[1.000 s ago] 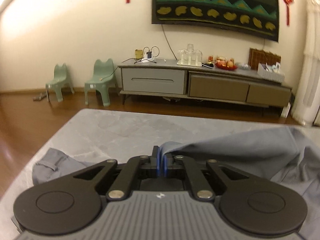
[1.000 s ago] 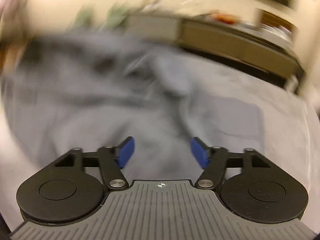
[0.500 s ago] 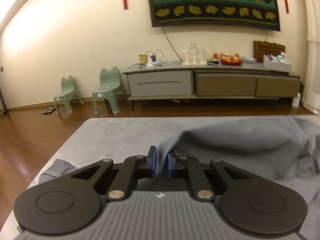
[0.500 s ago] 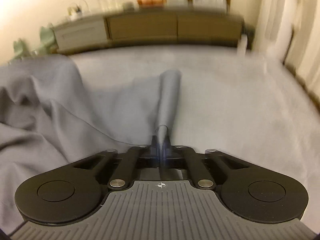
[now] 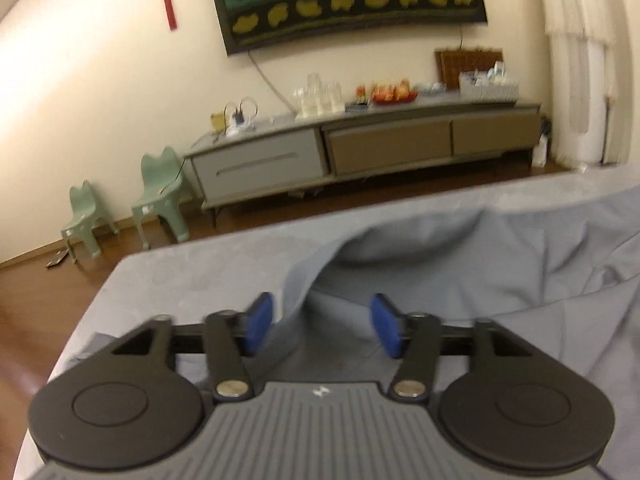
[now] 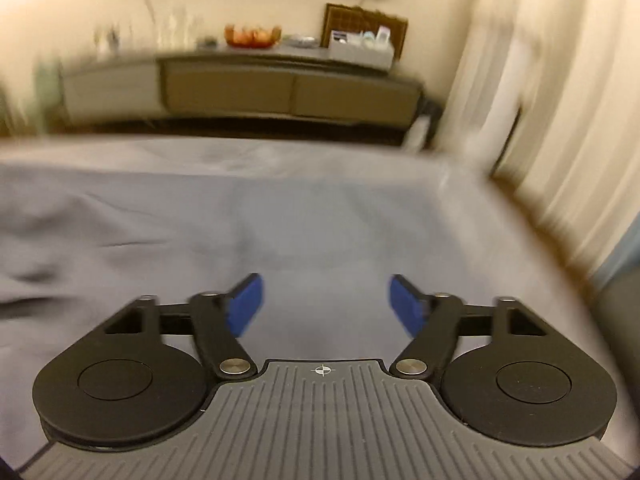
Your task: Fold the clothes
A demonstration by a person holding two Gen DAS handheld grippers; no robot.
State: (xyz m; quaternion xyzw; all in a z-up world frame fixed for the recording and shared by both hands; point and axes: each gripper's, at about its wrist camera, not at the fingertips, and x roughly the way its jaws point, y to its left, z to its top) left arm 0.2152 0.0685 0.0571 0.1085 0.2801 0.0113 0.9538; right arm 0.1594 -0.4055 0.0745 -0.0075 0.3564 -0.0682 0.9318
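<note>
I can read no words, numbers or brand names anywhere. The only marks are on my own tools: a small white emblem on the grey ribbed housing of my left gripper, too blurred to make out, and a white crosshair sign, a circle crossed by two lines, at the top edge of the ribbed housing on my right gripper.

Grey garment: cut off by right and lower edges of left wrist view, near part hidden under gripper body; kind of garment not discernible; right wrist view: motion-blurred throughout; curtain smeared into streaks; sideboard soft, left end smeared; small items on its top unidentifiable.
</note>
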